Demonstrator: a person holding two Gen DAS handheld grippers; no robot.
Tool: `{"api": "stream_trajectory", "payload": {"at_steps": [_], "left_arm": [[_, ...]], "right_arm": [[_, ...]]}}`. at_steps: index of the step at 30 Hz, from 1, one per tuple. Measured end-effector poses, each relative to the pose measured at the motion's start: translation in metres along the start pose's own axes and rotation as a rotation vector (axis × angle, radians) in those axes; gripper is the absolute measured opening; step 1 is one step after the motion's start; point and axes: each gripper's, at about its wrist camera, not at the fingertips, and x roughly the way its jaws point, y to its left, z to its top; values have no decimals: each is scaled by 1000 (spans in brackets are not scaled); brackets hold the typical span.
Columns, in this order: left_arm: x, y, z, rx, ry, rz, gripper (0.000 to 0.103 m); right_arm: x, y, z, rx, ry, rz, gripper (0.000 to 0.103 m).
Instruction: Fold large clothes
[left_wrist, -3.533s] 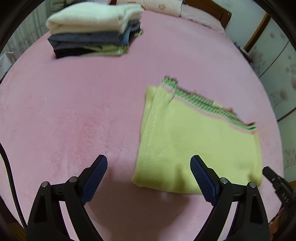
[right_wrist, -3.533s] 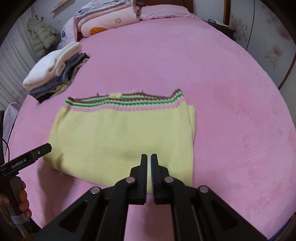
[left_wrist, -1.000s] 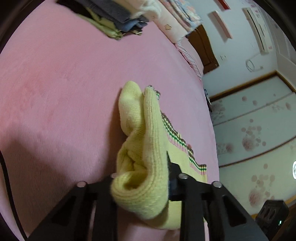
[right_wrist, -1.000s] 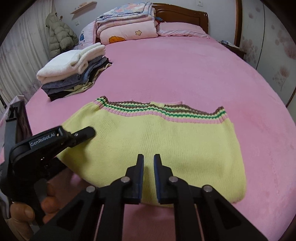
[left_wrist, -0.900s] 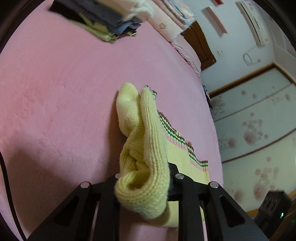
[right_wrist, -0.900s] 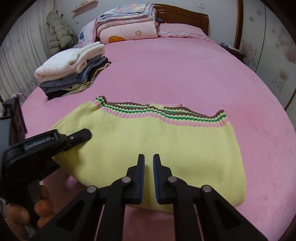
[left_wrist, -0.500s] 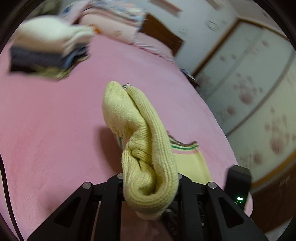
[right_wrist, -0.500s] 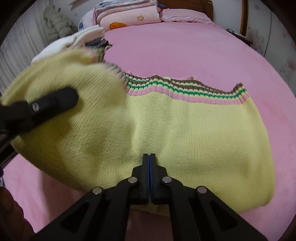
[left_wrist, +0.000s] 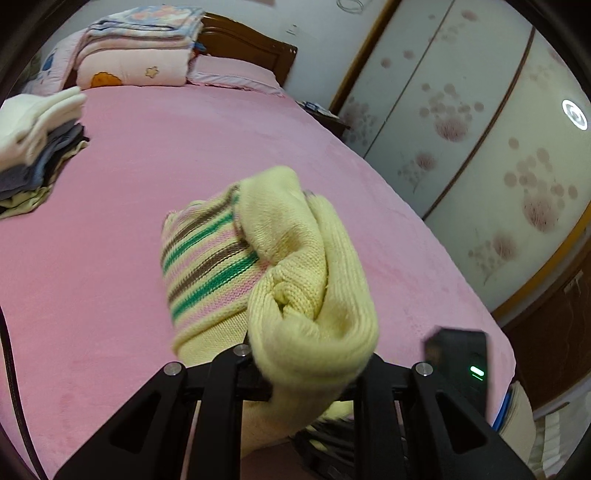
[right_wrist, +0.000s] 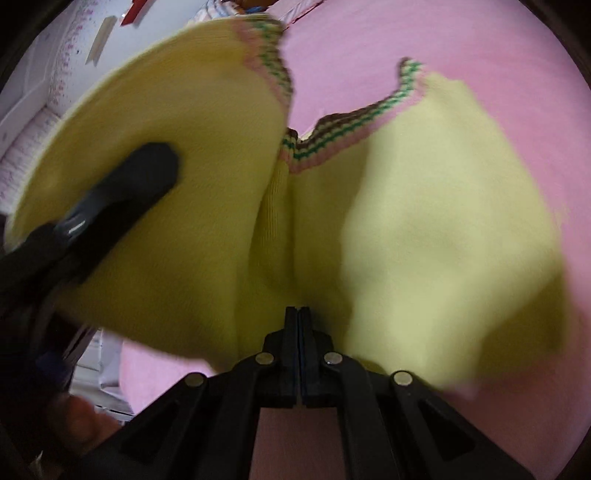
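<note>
The yellow knit sweater (left_wrist: 314, 280) with green, brown and pink striped hem is lifted off the pink bed (left_wrist: 177, 147). My left gripper (left_wrist: 299, 373) is shut on a bunched edge of it; the fabric hides the fingertips. In the right wrist view the sweater (right_wrist: 424, 206) hangs wide and blurred, its left half raised and swinging over. My right gripper (right_wrist: 298, 317) is shut on the sweater's near edge at the middle. The left gripper (right_wrist: 122, 192) shows there against the raised left half.
A stack of folded clothes (left_wrist: 33, 147) sits at the bed's left. Folded quilts (left_wrist: 136, 51) and a wooden headboard (left_wrist: 251, 48) are at the far end. Wardrobe doors (left_wrist: 480, 140) stand to the right. The right gripper's body (left_wrist: 458, 365) is low right.
My left gripper has lifted its side of the sweater and swung it right, over the rest. My right gripper has closed on the near edge and the sweater has risen off the bed.
</note>
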Motion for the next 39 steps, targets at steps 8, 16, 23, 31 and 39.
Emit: {"api": "stream_trajectory", "payload": {"at_steps": [8, 16, 23, 31, 39], "left_arm": [[44, -48, -14, 82, 120, 57, 16], [57, -65, -27, 130, 150, 59, 43], [29, -61, -21, 59, 166, -54, 64], [-20, -25, -9, -12, 111, -10, 64], [3, 6, -12, -73, 144, 105, 64]], "right_arm": [[-77, -28, -20, -30, -45, -190, 0], [-116, -54, -18, -3, -98, -340, 0], [-140, -46, -2, 13, -155, -334, 1], [-147, -13, 25, -23, -162, -243, 41], [-102, 25, 34, -163, -98, -269, 41]]}}
